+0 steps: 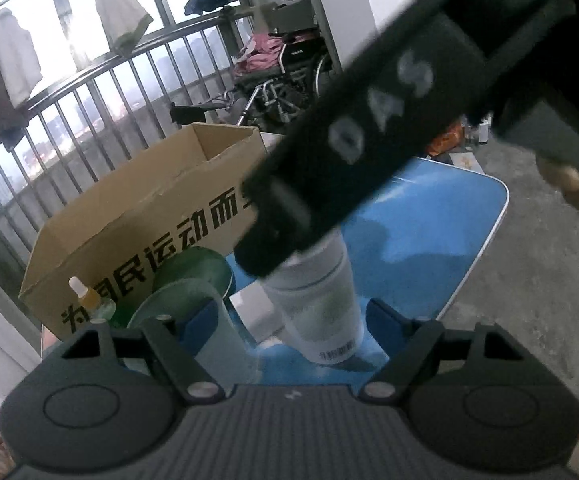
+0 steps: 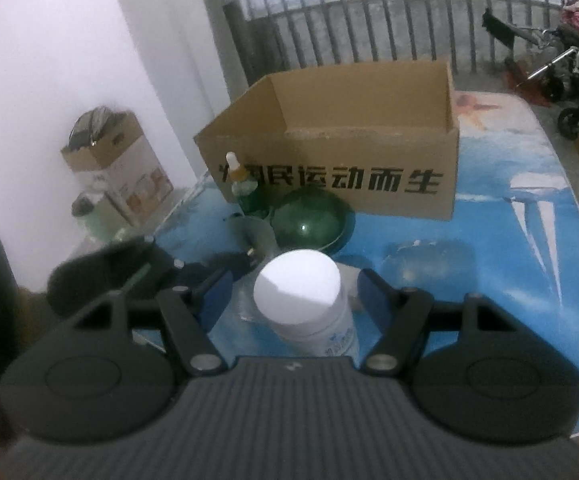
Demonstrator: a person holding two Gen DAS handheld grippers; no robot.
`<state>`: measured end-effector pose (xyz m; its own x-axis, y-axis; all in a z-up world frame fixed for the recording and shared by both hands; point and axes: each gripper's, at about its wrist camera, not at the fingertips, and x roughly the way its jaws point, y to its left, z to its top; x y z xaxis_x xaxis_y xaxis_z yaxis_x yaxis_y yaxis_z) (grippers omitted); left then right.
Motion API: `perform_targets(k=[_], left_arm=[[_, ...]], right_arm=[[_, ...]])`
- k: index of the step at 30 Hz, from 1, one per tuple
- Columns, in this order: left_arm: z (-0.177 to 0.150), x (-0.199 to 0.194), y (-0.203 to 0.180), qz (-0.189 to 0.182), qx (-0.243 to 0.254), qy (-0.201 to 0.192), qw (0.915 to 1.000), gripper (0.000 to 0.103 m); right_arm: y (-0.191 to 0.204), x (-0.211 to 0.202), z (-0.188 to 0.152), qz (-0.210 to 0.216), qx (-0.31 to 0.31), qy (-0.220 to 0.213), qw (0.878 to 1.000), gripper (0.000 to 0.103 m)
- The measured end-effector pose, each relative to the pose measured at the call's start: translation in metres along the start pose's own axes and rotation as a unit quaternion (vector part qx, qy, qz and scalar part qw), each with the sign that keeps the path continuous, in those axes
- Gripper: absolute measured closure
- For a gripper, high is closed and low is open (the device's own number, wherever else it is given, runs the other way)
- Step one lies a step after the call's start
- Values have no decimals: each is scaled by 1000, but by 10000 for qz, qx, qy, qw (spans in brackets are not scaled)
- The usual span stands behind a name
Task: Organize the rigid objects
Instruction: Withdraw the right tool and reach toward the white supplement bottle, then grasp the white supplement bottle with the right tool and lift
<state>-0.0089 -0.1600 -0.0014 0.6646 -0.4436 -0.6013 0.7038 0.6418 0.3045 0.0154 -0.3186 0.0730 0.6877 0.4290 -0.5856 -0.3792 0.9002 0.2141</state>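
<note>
A white plastic bottle [image 2: 303, 300] with a white lid stands on the blue table [image 2: 529, 240]. My right gripper [image 2: 295, 294] is open, its blue pads either side of the bottle, not touching. In the left wrist view the same bottle [image 1: 321, 308] stands between my open left gripper's [image 1: 293, 320] pads, and the right gripper's black body [image 1: 369, 132] crosses above it. An open cardboard box [image 2: 349, 168] stands behind. A green bowl [image 2: 309, 222], a clear cup [image 1: 213, 320] and a small dropper bottle [image 2: 237, 174] sit in front of the box.
A balcony railing [image 1: 89, 92] runs behind the table. A wheelchair [image 1: 289, 80] stands at the far right. A smaller box [image 2: 109, 160] stands on the floor by the white wall. The table's rounded edge [image 1: 493, 216] is to the right.
</note>
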Motion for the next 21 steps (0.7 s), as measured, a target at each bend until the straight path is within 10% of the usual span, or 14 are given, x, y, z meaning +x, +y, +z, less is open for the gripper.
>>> perform_targets(k=[6, 21], left_arm=[[6, 12, -5, -178, 56, 168, 9997, 40], [6, 27, -4, -177, -66, 389, 9991, 47]], right_arm=[[-6, 9, 0, 92, -74, 137, 9998, 34], [-18, 25, 0, 332, -59, 402, 9986, 42]])
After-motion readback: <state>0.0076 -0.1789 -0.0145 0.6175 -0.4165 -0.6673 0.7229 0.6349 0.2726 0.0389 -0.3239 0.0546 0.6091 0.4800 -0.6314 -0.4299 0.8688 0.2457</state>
